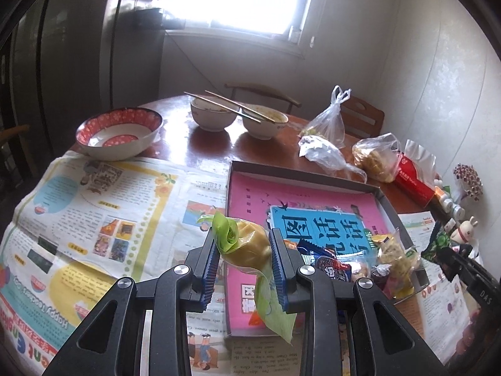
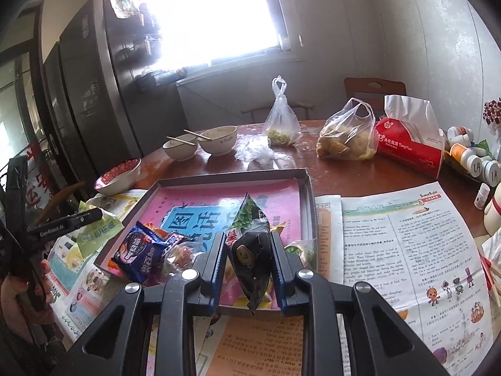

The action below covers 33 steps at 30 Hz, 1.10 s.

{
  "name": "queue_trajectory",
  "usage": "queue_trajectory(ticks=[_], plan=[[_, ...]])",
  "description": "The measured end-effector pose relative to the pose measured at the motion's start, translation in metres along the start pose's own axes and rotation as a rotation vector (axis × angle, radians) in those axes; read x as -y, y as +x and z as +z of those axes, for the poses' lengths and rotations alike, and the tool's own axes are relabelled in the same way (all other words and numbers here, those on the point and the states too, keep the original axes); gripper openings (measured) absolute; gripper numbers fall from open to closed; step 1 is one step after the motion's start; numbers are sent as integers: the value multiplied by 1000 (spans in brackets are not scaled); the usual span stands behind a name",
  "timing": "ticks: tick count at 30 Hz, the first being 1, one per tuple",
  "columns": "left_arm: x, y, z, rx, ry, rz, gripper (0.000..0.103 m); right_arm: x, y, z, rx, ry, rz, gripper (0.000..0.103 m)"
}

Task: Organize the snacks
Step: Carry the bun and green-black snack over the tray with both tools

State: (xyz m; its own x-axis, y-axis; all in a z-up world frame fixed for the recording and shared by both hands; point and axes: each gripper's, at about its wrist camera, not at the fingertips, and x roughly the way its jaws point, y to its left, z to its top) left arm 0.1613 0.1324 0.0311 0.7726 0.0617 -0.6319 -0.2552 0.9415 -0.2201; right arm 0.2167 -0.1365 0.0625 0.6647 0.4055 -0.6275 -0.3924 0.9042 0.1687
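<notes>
My left gripper (image 1: 244, 244) is shut on a green and yellow wrapped snack (image 1: 247, 247), held just above the left rim of a shallow cardboard tray (image 1: 300, 174) lined with a pink and blue sheet. My right gripper (image 2: 249, 250) is shut on a dark packet with green peas printed on it (image 2: 252, 247), over the tray's near edge (image 2: 308, 188). Several snacks lie in the tray's near corner, among them a blue cookie pack (image 1: 333, 266) (image 2: 141, 253) and a yellow-green packet (image 1: 394, 250). The left gripper (image 2: 72, 222) shows at the left of the right wrist view with its green snack (image 2: 100, 232).
Newspapers (image 1: 94, 206) (image 2: 407, 244) cover the near part of the wooden table. At the back stand a red-patterned bowl (image 1: 120, 133), two bowls with chopsticks (image 1: 213, 116), tied plastic bags (image 2: 281, 122), a red tissue pack (image 2: 410, 147) and pill bottles (image 2: 469, 156).
</notes>
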Motion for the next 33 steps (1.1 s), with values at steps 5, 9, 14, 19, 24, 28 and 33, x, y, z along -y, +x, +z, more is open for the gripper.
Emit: queue_trajectory(ticks=[5, 9, 14, 19, 24, 28, 33], plan=[[3, 11, -2, -18, 4, -7, 32, 4, 7, 1, -9, 8, -17, 27], [5, 15, -3, -24, 12, -13, 32, 7, 14, 2, -13, 20, -34, 27], [7, 20, -5, -37, 17, -22, 32, 10, 23, 3, -19, 35, -63, 27], [10, 26, -8, -55, 22, -40, 32, 15, 32, 2, -32, 50, -78, 27], [13, 29, -9, -59, 28, -48, 32, 17, 40, 0, -46, 56, -84, 27], [14, 30, -9, -61, 29, -52, 32, 17, 48, -1, -59, 57, -83, 27], [14, 33, -10, -68, 28, -61, 32, 14, 55, -2, -70, 51, -85, 27]])
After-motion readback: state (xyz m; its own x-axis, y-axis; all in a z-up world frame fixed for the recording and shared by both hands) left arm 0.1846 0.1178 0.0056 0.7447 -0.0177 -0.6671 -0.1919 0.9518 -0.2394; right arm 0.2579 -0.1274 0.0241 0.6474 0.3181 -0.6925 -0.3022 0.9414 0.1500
